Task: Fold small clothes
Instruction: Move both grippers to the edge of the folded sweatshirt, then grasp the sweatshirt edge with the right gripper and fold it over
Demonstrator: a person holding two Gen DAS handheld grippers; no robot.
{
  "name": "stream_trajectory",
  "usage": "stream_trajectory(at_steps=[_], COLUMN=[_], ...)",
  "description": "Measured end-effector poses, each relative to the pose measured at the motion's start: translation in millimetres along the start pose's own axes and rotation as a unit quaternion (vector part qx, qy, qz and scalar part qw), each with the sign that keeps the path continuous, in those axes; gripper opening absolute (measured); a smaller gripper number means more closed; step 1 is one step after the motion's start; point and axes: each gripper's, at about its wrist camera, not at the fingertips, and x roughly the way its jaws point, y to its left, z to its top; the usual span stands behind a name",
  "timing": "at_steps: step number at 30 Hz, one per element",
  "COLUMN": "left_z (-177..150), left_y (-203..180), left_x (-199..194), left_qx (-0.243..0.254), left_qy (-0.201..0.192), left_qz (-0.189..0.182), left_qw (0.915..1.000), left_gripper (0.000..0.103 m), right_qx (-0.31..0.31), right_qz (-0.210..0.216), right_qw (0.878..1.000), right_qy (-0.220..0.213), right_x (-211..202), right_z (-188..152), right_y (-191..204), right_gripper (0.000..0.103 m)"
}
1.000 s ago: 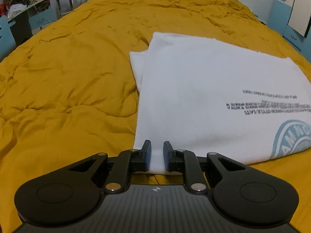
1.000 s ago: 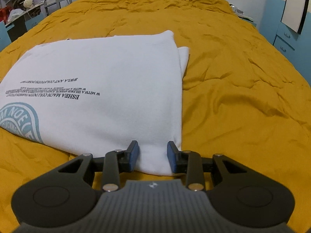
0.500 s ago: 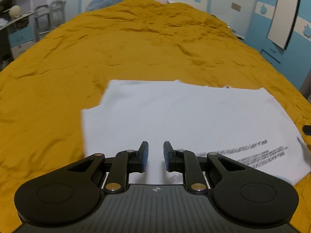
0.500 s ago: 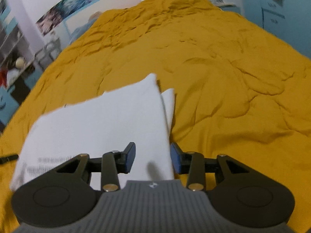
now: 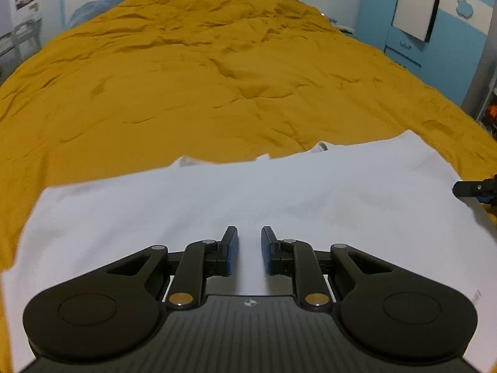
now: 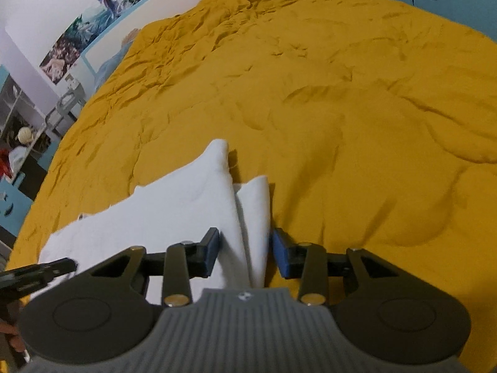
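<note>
A white T-shirt (image 5: 217, 192) lies on the mustard bedspread (image 5: 217, 77), its near part doubled over so only a scrap of black print shows at the right edge. My left gripper (image 5: 248, 233) is shut on a strip of the shirt's edge that runs between its blue pads. In the right wrist view the shirt (image 6: 174, 205) rises in a fold toward my right gripper (image 6: 245, 239), whose jaws stand fairly wide, shut on the thick folded corner and sleeve. Each gripper's tip shows at the other view's edge: the right gripper (image 5: 475, 188) and the left gripper (image 6: 40, 272).
The wrinkled bedspread (image 6: 341, 93) stretches far ahead and to the right. Shelves and a desk (image 6: 21, 143) stand beyond the bed's left side. A blue cabinet (image 5: 435, 56) and a white board (image 5: 416, 3) are at the far right.
Both grippers moved forward over the bed with the shirt's near edge, folding it over the printed part. The right wrist rolled and its jaws stand slightly wider.
</note>
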Motion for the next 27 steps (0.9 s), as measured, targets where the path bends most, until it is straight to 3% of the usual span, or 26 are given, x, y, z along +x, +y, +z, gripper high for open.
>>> stream_trajectory(at_steps=[4,7,11,15,21,27], left_z=[6.8,7.6,8.3,10.3,8.1,-6.1], left_y=[-3.6,-3.1,1.4,12.9,53.4,100.8], left_x=[26.3,30.4,14.8,-16.8,-81.5,-140.7], left_qx=[-0.003,-0.004,-0.013,-0.02,-0.046,-0.065], left_qy=[0.009,0.001,-0.01,-0.027,-0.045,-0.049], left_qz=[0.012,0.013,0.004,0.012,0.042,0.071], left_qw=[0.9999,0.9999,0.9998,0.9994,0.997,0.9942], left_gripper=[0.021,0.021,0.021,0.021,0.021,0.021], right_qx=[0.014,0.03,0.026,0.019,0.04,0.033], right_qz=[0.014,0.027,0.03,0.035,0.086,0.146], right_qw=[1.0,0.999,0.999,0.999,0.995,0.989], right_qy=[0.001,0.001,-0.008,-0.024,-0.036,-0.018], right_x=[14.0,19.5,16.4,-2.1,-32.9,-43.3], right_z=[3.5,3.8,4.0,8.2,20.4,21.2], right_y=[-6.6,-11.2,-5.4,16.2,71.8,160.7], right_gripper=[0.029,0.019,0.008,0.006,0.005,0.005])
